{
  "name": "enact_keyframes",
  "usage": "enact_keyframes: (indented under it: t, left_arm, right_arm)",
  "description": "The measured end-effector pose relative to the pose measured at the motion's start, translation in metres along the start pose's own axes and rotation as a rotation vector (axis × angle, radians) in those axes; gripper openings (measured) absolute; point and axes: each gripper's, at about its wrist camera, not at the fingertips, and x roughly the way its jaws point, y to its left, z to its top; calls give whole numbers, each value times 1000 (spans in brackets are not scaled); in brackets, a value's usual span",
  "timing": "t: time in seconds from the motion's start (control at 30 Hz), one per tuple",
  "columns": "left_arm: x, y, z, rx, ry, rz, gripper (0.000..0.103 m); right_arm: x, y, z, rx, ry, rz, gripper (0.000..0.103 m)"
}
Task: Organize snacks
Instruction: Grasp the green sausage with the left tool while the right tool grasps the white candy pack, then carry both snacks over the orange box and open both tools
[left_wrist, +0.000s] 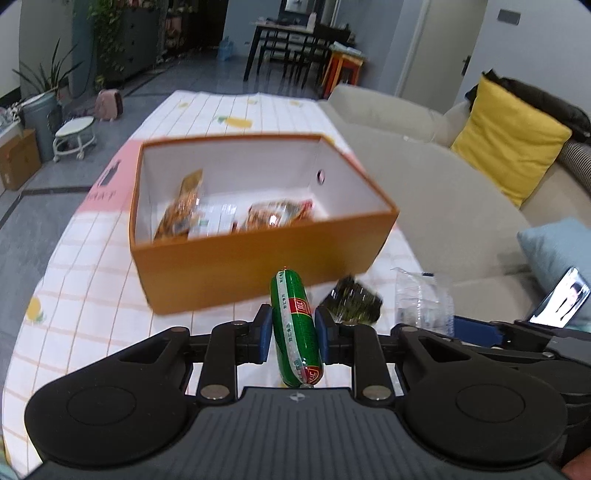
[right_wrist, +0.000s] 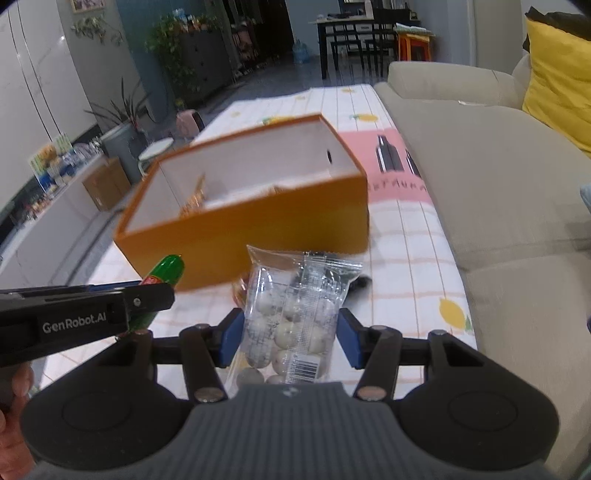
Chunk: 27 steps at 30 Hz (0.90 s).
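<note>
Pinching green sausage (left_wrist: 295, 328) lengthwise, left gripper (left_wrist: 293, 332); right gripper (right_wrist: 291, 338) clamping clear candy bag (right_wrist: 291, 317).

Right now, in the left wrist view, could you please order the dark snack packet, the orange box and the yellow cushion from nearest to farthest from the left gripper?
From the left gripper:
1. Dark snack packet, on the tablecloth just right of the fingers.
2. Orange box, straight ahead on the table.
3. Yellow cushion, far right on the sofa.

Orange box (left_wrist: 258, 273) open-topped; its near wall blocks straight-ahead entry.
</note>
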Motion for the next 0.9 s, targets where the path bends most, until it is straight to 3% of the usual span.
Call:
enact_keyframes:
  t: [0.43, 0.7, 0.9]
  left_arm:
    - [1, 11, 91, 61, -126, 18, 27]
    - [32, 18, 134, 94, -101, 47, 27]
    - [78, 30, 149, 95, -1, 58, 27]
  right_arm:
    - [10, 19, 91, -91, -108, 62, 52]
    - [47, 33, 143, -198, -127, 36, 52]
    - [95, 37, 161, -285, -90, -7, 52]
